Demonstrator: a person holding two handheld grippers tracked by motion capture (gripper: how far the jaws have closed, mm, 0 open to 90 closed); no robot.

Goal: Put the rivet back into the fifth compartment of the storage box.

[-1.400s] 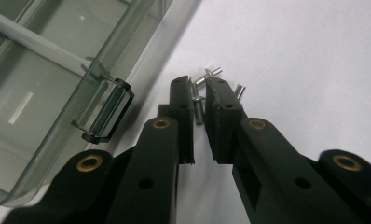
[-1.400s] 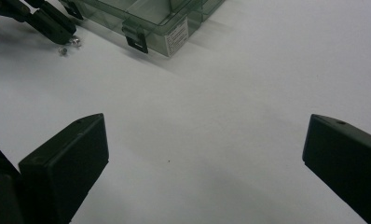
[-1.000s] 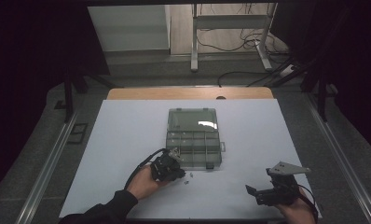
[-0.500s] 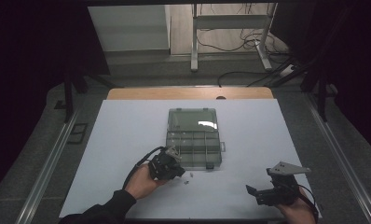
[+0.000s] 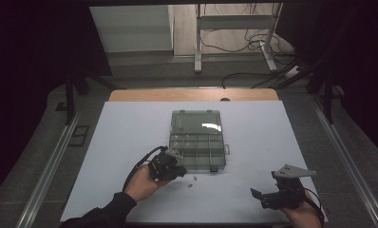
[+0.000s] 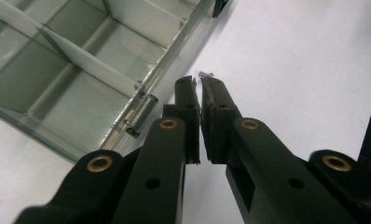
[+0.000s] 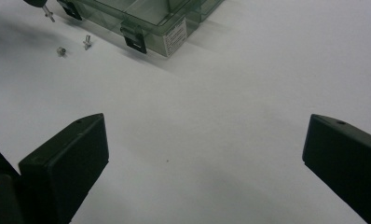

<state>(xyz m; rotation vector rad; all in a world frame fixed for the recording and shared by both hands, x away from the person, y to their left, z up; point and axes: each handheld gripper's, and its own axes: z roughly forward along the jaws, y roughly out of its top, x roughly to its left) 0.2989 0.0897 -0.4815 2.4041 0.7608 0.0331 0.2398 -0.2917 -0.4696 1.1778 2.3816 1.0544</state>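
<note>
While its compartments look bare, organizer box (image 5: 197, 142) lies open.

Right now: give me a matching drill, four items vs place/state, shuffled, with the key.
1. left gripper
2. right gripper
3. organizer box
4. loose screws

A. lid open, mid-table
B. jaws wide apart, nothing between them
C. lying on the white table near the box's front edge
D. jaws nearly closed, pinching a small screw at the tips

Pairs: 1-D, 2-B, 3-A, 4-C
</note>
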